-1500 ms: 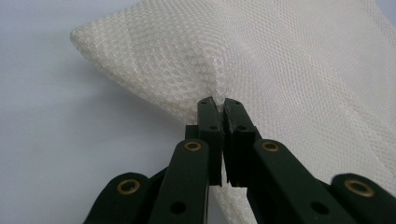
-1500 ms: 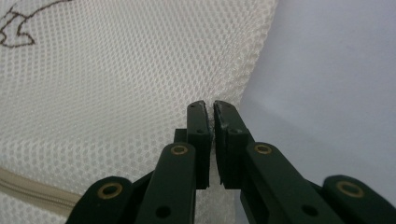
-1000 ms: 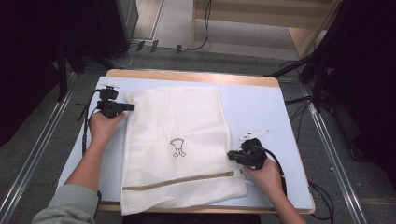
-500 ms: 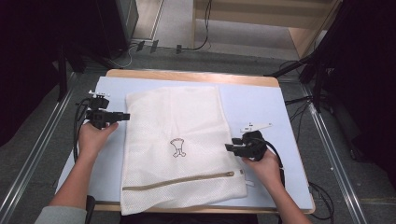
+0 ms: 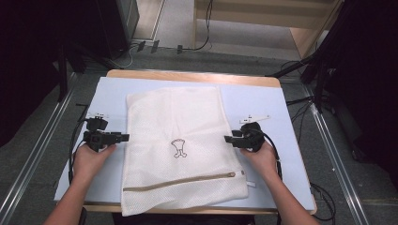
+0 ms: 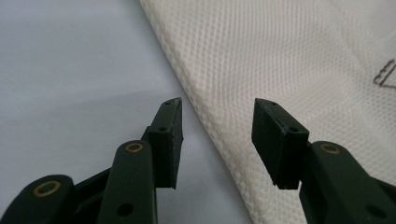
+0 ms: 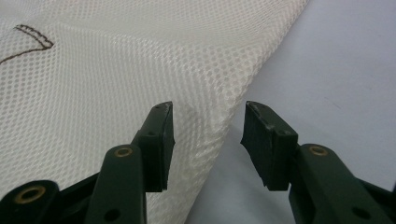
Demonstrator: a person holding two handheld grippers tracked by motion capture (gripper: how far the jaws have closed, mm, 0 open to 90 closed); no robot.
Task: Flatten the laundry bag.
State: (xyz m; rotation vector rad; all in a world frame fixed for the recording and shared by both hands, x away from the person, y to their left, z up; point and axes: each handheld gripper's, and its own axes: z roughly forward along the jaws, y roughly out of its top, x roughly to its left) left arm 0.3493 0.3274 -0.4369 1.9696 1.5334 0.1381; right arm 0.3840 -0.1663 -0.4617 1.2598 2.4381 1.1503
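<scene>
A white mesh laundry bag lies flat on the pale blue table mat, with a small brown emblem in its middle and a zipper near the front edge. My left gripper sits at the bag's left edge. In the left gripper view the gripper has just been opening, and the bag's hem runs under the gap without the pads pressing it. My right gripper is at the right edge. It has just been opening too, over the bag's border.
The mat covers a wooden table with bare blue strips left and right of the bag. Cables trail from both grippers. Metal rails and dark equipment flank the table on the floor.
The left hand has slid toward the person along the bag's left edge. The right hand has moved away along the right edge. The bag's far left corner now lies spread wider.
</scene>
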